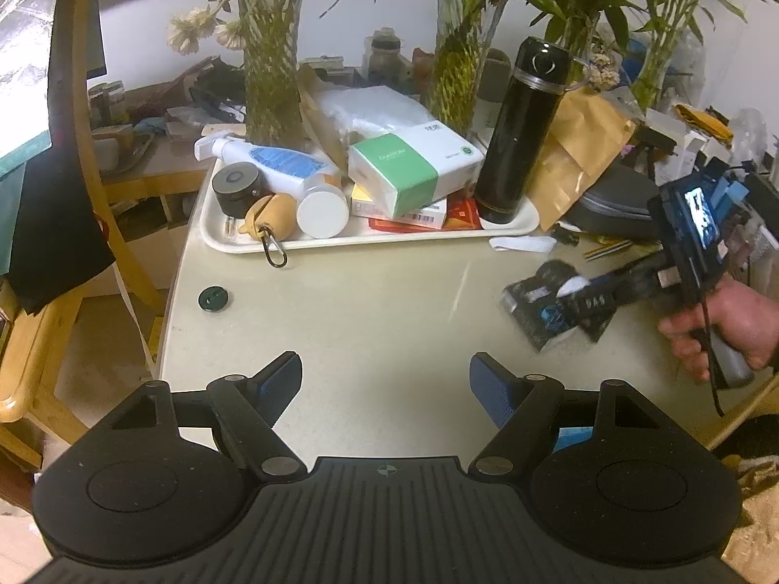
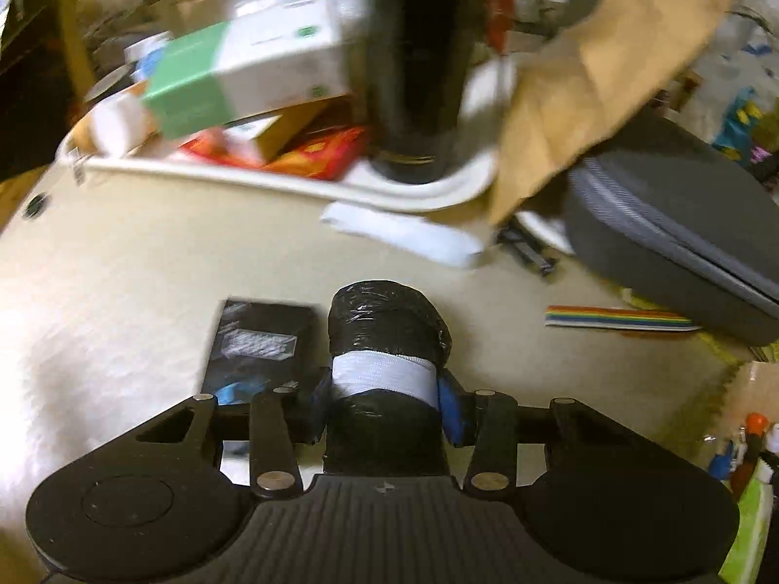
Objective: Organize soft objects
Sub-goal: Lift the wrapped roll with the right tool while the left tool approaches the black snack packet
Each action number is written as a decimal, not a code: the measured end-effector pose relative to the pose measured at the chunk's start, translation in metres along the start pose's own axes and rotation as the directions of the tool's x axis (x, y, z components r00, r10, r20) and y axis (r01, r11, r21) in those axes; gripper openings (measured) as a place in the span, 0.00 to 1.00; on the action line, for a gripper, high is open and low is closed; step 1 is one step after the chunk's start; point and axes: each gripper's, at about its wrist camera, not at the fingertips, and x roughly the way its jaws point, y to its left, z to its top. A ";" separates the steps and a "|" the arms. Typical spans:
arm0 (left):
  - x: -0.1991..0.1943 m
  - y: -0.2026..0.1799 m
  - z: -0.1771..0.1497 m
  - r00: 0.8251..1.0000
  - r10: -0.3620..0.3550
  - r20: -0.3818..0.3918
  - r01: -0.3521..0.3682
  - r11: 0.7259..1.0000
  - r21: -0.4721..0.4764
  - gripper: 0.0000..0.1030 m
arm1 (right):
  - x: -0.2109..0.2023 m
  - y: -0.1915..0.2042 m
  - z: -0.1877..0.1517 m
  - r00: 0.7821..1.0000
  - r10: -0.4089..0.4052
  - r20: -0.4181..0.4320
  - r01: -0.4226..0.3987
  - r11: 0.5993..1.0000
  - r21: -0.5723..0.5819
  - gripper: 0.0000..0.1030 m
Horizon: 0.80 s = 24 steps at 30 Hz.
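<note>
My right gripper (image 2: 384,401) is shut on a black plastic roll with a white band (image 2: 387,336), holding it just above the table. In the left wrist view the same roll (image 1: 560,275) shows at the right with the right gripper (image 1: 584,299) around it. A dark flat packet (image 2: 258,348) lies on the table just left of the roll, also seen in the left wrist view (image 1: 535,309). My left gripper (image 1: 384,389) is open and empty over the near table edge.
A white tray (image 1: 233,238) holds a black flask (image 1: 521,131), a green-white box (image 1: 414,165), bottles and packets. A brown paper bag (image 1: 579,146), grey case (image 2: 681,224), white strip (image 2: 404,233), rainbow ribbon cable (image 2: 618,316) and green button (image 1: 213,298) are around.
</note>
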 end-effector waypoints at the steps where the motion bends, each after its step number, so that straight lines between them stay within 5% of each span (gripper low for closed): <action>1: 0.000 0.000 0.000 1.000 0.002 0.002 -0.002 1.000 -0.001 0.74 | -0.001 0.005 -0.002 1.000 0.009 -0.008 -0.009 1.000 -0.013 0.46; 12: 0.001 0.007 0.000 0.999 0.033 0.002 -0.033 0.999 -0.015 0.74 | -0.015 0.035 0.001 0.972 0.212 -0.099 -0.218 0.974 -0.060 0.46; 24: 0.028 0.009 0.021 0.998 -0.031 -0.046 0.031 0.999 -0.010 0.74 | -0.076 -0.008 0.007 0.983 0.176 0.048 -0.177 0.984 0.017 0.46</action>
